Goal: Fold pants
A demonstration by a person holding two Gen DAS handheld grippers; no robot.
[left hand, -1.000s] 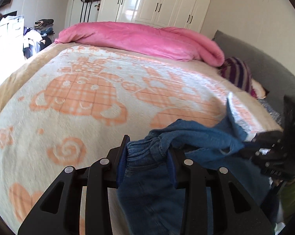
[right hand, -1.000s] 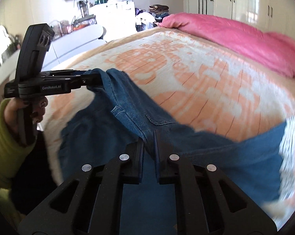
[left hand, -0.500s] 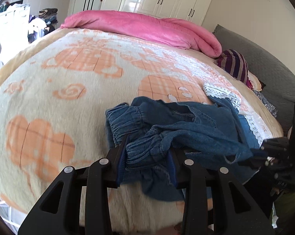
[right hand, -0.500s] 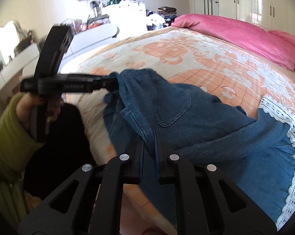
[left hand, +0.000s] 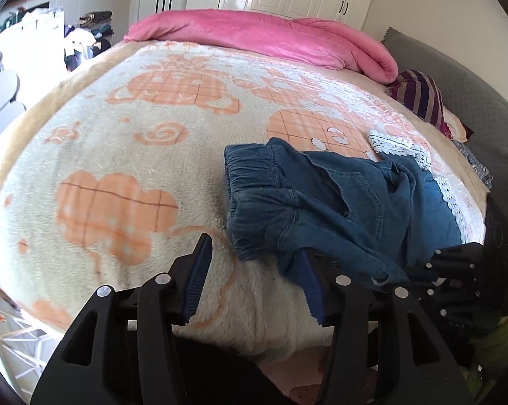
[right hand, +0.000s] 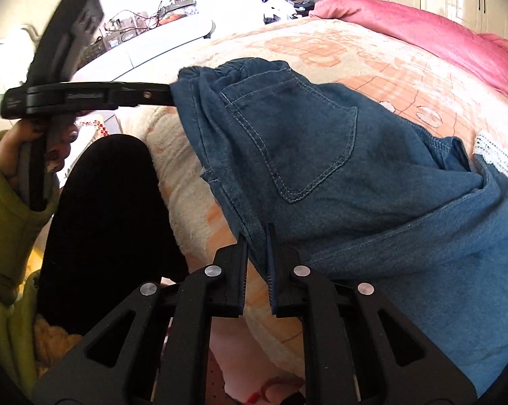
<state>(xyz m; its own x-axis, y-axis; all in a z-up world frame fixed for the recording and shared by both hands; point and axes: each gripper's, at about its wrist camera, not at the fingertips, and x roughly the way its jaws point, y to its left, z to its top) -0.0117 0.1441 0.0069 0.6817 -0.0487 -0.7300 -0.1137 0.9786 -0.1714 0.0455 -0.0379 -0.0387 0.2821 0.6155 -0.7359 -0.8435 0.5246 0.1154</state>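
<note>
Left tool [left hand: 254, 275], seen through its own camera, had just been widening its blue-padded jaws and stood about half open with nothing pressed between them; a fold of the crumpled blue denim pants [left hand: 325, 202] draped over its right finger only. The pants lay ahead and to the right of that tool, on the near edge of the bed under the cream and orange fleece blanket [left hand: 119, 175], their long axis running from the gathered waistband rightward to the white lace hem. The right tool [left hand: 453, 270] sat at the far right, against the denim.

From the right wrist camera, the right tool [right hand: 258, 263] was closed tight on a denim seam, with the pants [right hand: 308, 155] spreading ahead and rightward. The left tool [right hand: 159, 96] touched the waistband corner at upper left, so I judged it nearer the waistband for a regrip.
</note>
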